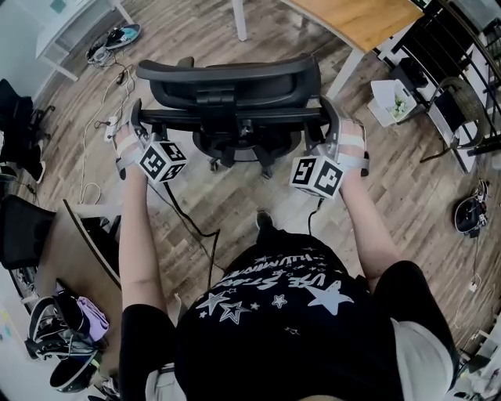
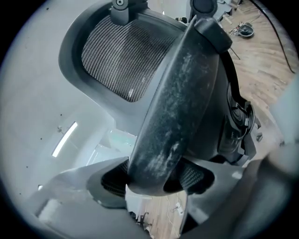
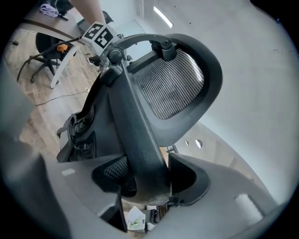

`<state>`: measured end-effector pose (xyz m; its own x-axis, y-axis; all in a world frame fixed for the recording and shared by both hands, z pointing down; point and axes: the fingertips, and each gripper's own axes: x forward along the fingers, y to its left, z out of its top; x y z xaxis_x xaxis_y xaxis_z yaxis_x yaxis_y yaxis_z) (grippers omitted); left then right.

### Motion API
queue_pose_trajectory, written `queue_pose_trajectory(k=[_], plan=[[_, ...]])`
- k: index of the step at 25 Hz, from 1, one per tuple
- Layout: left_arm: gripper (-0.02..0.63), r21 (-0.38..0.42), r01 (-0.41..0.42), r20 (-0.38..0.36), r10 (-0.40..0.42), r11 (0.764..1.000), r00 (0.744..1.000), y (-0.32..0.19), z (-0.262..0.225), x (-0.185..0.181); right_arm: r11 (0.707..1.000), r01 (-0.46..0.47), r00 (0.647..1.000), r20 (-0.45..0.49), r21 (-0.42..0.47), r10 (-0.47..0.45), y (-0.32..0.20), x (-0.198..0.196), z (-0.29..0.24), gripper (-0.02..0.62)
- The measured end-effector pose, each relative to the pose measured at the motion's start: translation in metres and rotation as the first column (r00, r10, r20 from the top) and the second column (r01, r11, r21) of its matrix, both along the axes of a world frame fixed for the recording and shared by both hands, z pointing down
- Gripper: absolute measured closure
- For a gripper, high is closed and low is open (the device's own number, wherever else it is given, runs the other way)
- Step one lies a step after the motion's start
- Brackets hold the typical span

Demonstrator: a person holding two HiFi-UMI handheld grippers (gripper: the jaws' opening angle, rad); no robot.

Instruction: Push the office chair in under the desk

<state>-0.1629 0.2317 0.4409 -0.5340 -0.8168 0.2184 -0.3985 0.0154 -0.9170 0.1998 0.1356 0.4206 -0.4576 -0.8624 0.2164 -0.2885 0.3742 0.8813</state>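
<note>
A black mesh-backed office chair (image 1: 235, 86) stands on the wood floor, its back toward me, short of the wooden desk (image 1: 368, 19) at the top. My left gripper (image 1: 133, 129) is shut on the chair's left armrest (image 1: 135, 116). In the left gripper view that scuffed armrest (image 2: 177, 107) fills the gap between the pads of the left gripper (image 2: 156, 179). My right gripper (image 1: 333, 131) holds the right armrest (image 1: 327, 116). In the right gripper view the armrest (image 3: 138, 130) sits between the jaws of the right gripper (image 3: 147, 179), which are still drawing in on it.
A white box (image 1: 391, 98) lies by the desk leg. Black chairs (image 1: 454, 102) stand at the right, and a white table (image 1: 78, 31) at upper left. A black cable (image 1: 188, 219) trails across the floor near my foot (image 1: 264, 221). Bags (image 1: 70, 329) sit at lower left.
</note>
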Motion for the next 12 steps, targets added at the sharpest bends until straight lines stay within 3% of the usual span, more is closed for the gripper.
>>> queue_pose_trajectory(k=[12], plan=[[0.291,-0.057,-0.031,0.030,0.033,0.998,0.999,-0.109,-0.010,-0.007,0.999,-0.026,1.000,-0.005,-0.038,0.026,-0.089,-0.001,-0.011,0.351]])
